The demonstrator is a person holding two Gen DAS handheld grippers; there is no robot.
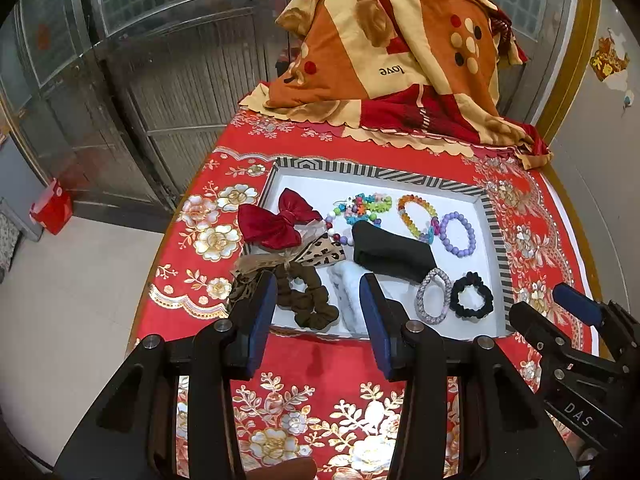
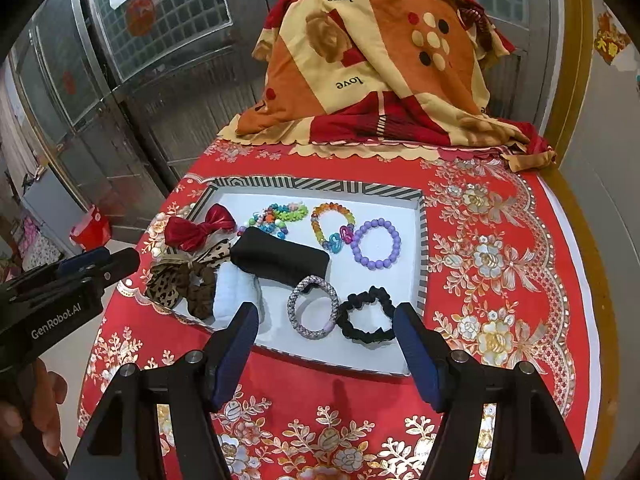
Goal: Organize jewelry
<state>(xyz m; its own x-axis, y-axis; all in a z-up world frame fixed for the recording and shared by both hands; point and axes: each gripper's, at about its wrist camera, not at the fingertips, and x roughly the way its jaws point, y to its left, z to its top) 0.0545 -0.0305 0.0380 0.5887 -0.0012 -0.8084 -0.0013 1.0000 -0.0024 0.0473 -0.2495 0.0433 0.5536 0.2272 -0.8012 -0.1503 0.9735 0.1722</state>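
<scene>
A shallow tray with a striped rim (image 1: pixel 496 236) (image 2: pixel 422 240) lies on the red floral tablecloth. In it are a red bow (image 1: pixel 280 218) (image 2: pixel 200 230), a leopard bow (image 1: pixel 316 254) (image 2: pixel 168 284), a brown scrunchie (image 1: pixel 308 300), a pale blue band (image 2: pixel 234 292), a black headband (image 1: pixel 394 254) (image 2: pixel 280 258), bead bracelets including a purple one (image 1: pixel 458 234) (image 2: pixel 376 244), a silver hair tie (image 1: pixel 434 296) (image 2: pixel 314 306) and a black scrunchie (image 1: pixel 472 294) (image 2: pixel 366 316). My left gripper (image 1: pixel 318 292) hangs open above the tray's near left edge. My right gripper (image 2: pixel 324 316) is open over the near right part. Neither holds anything.
A folded orange and red blanket (image 1: pixel 400 48) (image 2: pixel 376 68) is piled at the table's far end. Metal doors stand behind and to the left. A red box (image 1: pixel 52 206) sits on the floor left of the table. A hand (image 2: pixel 40 404) holds the left gripper.
</scene>
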